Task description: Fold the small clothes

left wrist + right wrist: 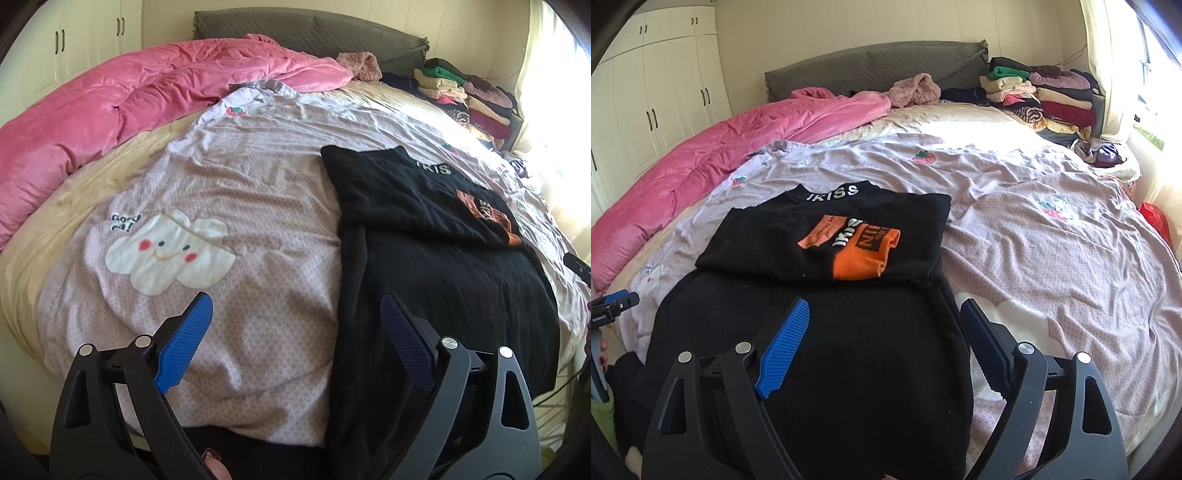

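Left gripper (295, 332): fingers apart, empty, lower centre of frame, over sheet (229, 192) and sweater edge. Right gripper (882, 332): fingers apart, empty, lower centre, above sweater (820, 350). Sweater: black, orange patch, partly folded, centre of bed. Pink quilt (701, 155): upper left. Folded pile (1041, 96): upper right, near headboard (879, 62).

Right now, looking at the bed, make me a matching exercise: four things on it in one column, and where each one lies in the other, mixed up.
Things:
1. black sweatshirt
2. pink quilt
3. stack of folded clothes
4. cloud patch

Places:
A. far right corner, near the window
B. along the bed's left side
C. near edge, under the right gripper
D. sewn on the lilac cover, left of the sweatshirt

Pairs: 1-C, 2-B, 3-A, 4-D
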Action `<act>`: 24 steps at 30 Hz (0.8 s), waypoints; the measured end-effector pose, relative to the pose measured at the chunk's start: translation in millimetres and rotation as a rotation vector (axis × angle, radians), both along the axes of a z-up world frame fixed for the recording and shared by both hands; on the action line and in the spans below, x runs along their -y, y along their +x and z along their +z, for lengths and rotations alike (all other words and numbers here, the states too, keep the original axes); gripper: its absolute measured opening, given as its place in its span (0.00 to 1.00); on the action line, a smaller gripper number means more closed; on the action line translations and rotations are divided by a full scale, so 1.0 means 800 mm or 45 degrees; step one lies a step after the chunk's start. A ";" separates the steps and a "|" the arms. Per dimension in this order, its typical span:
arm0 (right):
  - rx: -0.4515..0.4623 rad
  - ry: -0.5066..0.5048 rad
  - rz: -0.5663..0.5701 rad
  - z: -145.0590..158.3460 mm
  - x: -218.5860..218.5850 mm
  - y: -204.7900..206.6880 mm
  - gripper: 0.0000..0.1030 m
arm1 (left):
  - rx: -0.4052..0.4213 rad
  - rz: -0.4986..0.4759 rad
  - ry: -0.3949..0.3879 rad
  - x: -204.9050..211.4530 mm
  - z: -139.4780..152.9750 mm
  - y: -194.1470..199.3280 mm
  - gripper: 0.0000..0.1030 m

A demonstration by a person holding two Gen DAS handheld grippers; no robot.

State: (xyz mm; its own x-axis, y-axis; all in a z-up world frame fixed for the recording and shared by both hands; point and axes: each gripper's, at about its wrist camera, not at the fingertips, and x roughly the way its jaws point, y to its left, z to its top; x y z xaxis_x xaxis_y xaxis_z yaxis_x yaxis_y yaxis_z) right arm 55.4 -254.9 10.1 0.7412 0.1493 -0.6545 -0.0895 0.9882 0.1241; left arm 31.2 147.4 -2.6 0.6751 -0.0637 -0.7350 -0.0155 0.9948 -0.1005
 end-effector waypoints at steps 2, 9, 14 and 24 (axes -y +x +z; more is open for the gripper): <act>-0.010 -0.006 0.000 -0.004 0.001 -0.005 0.81 | -0.015 -0.017 -0.001 0.004 -0.005 -0.007 0.81; -0.058 -0.014 0.014 -0.020 0.000 -0.019 0.81 | -0.069 -0.093 -0.009 0.027 -0.022 -0.019 0.73; -0.083 -0.023 0.022 -0.027 0.001 -0.027 0.81 | -0.105 -0.140 -0.034 0.038 -0.029 -0.019 0.61; -0.123 -0.047 -0.007 -0.039 0.018 -0.042 0.81 | -0.208 -0.165 -0.111 0.040 -0.056 -0.016 0.37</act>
